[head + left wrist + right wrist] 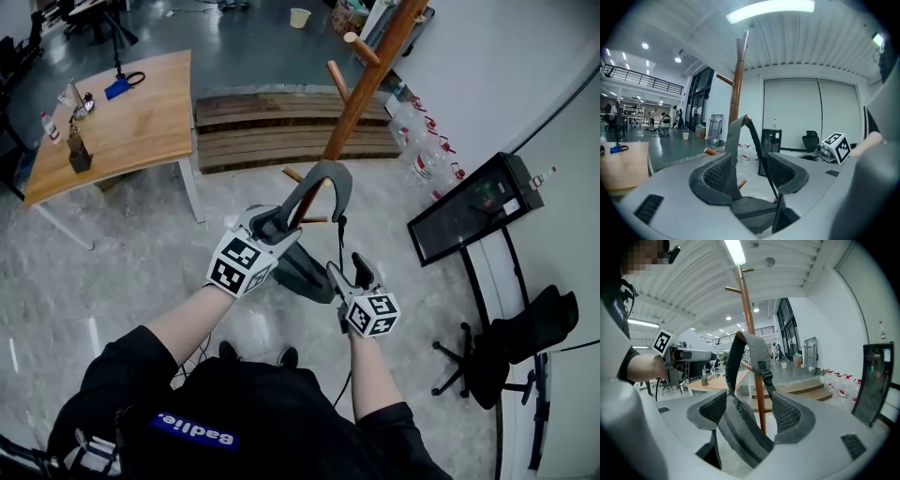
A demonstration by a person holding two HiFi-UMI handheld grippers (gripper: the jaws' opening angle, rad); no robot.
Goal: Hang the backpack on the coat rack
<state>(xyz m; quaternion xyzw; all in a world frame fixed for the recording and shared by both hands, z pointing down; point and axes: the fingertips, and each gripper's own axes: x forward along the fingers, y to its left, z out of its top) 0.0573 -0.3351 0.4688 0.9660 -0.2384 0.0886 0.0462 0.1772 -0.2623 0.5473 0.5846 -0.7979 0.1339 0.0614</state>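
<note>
Hanging by strap [319,178] on low peg [292,174] of coat rack [366,89]: backpack [300,272]. Left gripper [277,225], right gripper [349,274] spread wide, strap loose between jaws. Risk: a jaw snags strap on pull-back and drags it off peg.

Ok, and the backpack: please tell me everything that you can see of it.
The backpack looks like dark grey fabric. Its body shows low between both tools and is partly hidden by them. A padded shoulder strap arches up beside the wooden coat rack; whether it sits on a peg is unclear. The strap, with black webbing and a buckle, runs between the open jaws of the left tool and the right tool.
</note>
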